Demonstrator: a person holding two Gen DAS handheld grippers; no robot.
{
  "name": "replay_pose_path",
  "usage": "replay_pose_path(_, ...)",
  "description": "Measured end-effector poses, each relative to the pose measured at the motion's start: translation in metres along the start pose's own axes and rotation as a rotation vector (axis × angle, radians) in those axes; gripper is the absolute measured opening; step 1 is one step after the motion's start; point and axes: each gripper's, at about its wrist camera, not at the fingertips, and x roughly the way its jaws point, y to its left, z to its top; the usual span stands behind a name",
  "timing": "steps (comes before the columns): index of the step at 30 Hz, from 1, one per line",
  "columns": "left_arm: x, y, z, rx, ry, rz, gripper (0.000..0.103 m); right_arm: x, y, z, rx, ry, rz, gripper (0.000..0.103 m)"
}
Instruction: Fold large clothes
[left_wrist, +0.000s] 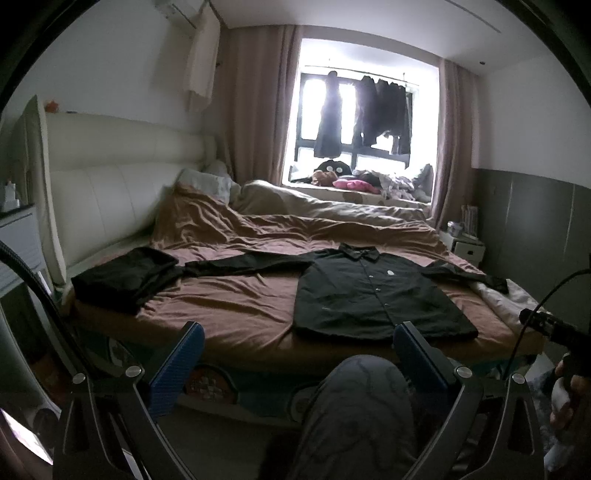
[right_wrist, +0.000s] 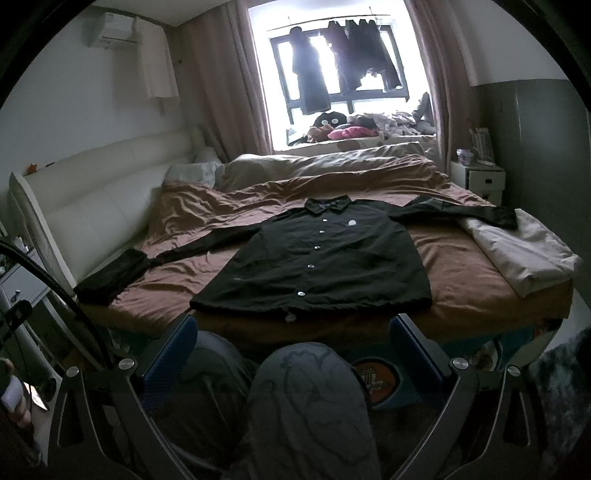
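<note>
A black button-up shirt (left_wrist: 376, 295) lies flat, front up, on the brown bed, sleeves spread to both sides; it also shows in the right wrist view (right_wrist: 321, 254). A folded black garment (left_wrist: 125, 277) lies at the bed's left, by the left sleeve end, also seen in the right wrist view (right_wrist: 110, 273). My left gripper (left_wrist: 299, 343) is open and empty, held in front of the bed's near edge, short of the shirt hem. My right gripper (right_wrist: 293, 332) is open and empty, just below the shirt's hem, above my knee (right_wrist: 306, 398).
The brown duvet (left_wrist: 236, 302) covers the bed, rumpled toward the white headboard (left_wrist: 110, 184). A folded pale sheet (right_wrist: 524, 251) lies on the right corner. A white nightstand (right_wrist: 480, 177) stands at the right. Clothes hang at the window (left_wrist: 369, 110).
</note>
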Motion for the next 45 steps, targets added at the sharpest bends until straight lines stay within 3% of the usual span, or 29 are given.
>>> replay_pose_path(27,0.018,-0.006,0.02,0.01,0.008,-0.017,0.103,0.017,-0.002,0.016,0.021,0.005,-0.005,0.103)
replay_pose_path(41,0.054,0.011,0.034,-0.021,0.032,0.003,0.103,0.064,0.003,0.067,0.017,0.015,0.051,0.103)
replay_pose_path(45,0.076,0.019,0.043,-0.043,0.052,0.011,0.103,0.093,-0.004,0.082,0.012,0.022,-0.025,0.103)
